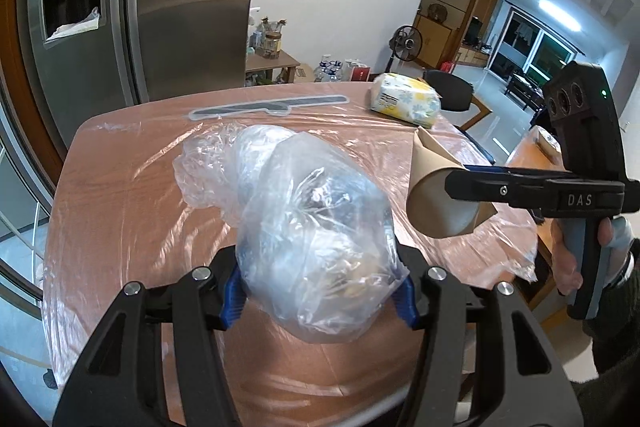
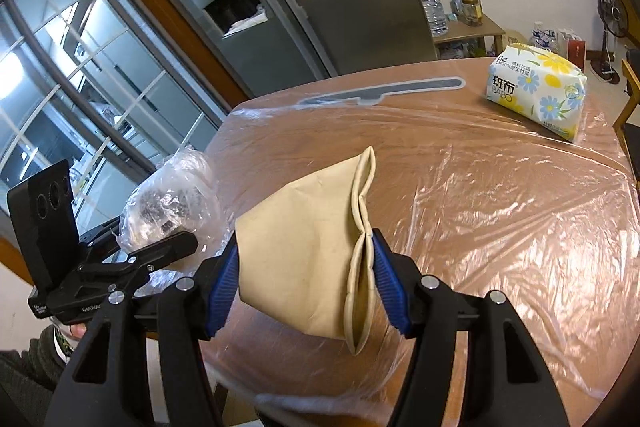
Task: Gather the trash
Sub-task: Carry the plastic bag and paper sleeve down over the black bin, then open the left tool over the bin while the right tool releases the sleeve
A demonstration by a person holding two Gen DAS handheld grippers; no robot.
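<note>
Here, left wrist view: the left claw [image 1: 320, 291] is clamped at a middling width on a clear plastic bag [image 1: 312, 227] stuffed with crumpled scraps. The bag sits between the blue pads [image 1: 232, 297] and bulges forward and upward past them, clear of the surface [image 1: 140, 187]. It looks light, soft and slack; the film is slippery and would tear or slide under a hard squeeze. Judgement: the pads bear on the fuller lower bulk of the bag, a sound place, since the loose film ahead of the claw gives no firm purchase. To the right of this claw the right claw [image 1: 472, 191] is seen side-on, closed on a squashed brown paper cup [image 1: 436, 195]. A hand [image 1: 576, 259] wraps its grip. Far ahead of the claw lies a pack of tissues [image 1: 404, 99].

Right wrist view: the right claw [image 2: 308, 283] holds the paper cup [image 2: 304, 259] across its flattened body, pads [image 2: 224, 287] on either side, rim folded shut against the right-hand pad. The cup hangs above the film-covered surface [image 2: 500, 207]. Paper stock: light, thin, already crushed, with little stiffness left. It will not slip readily on the ribbed pads. Judgement: the mid-body grip is adequate. To the left of this claw, the left claw [image 2: 160, 247] and its plastic bag [image 2: 168, 199] are visible. The tissue pack [image 2: 536, 91] sits well ahead and to the right.
</note>
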